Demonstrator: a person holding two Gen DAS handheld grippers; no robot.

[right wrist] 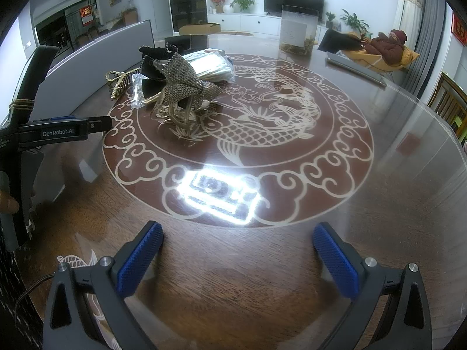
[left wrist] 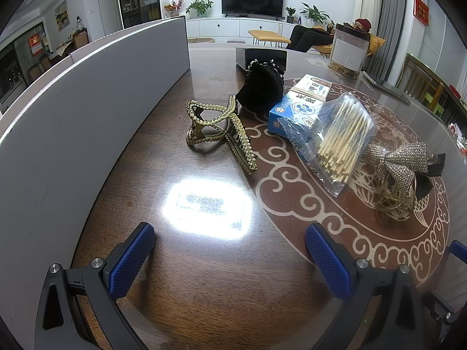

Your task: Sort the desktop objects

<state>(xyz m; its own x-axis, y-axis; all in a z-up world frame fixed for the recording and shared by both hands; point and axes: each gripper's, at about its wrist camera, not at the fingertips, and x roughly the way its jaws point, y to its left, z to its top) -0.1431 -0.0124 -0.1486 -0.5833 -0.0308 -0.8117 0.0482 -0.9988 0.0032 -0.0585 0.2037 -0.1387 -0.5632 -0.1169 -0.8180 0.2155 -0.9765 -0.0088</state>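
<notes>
On the dark wooden table lie a gold pearl hair claw [left wrist: 219, 129], a black fabric pouch [left wrist: 261, 89], a blue and white box [left wrist: 300, 103], a clear bag of cotton swabs [left wrist: 338, 140] and a rhinestone bow hair clip [left wrist: 400, 172]. In the right wrist view the bow clip [right wrist: 184, 90] is at the upper left, with the pearl claw [right wrist: 118, 83] and the swab bag [right wrist: 210, 65] near it. My left gripper [left wrist: 230, 250] is open and empty, short of the pearl claw. My right gripper [right wrist: 238, 248] is open and empty, well short of the pile.
A tall white box wall [left wrist: 87, 110] runs along the left side of the table. A black box [left wrist: 262, 55] and a clear jar [left wrist: 348, 49] stand at the back. The left gripper's body [right wrist: 43, 134] shows at the right wrist view's left edge. Chairs stand on the right.
</notes>
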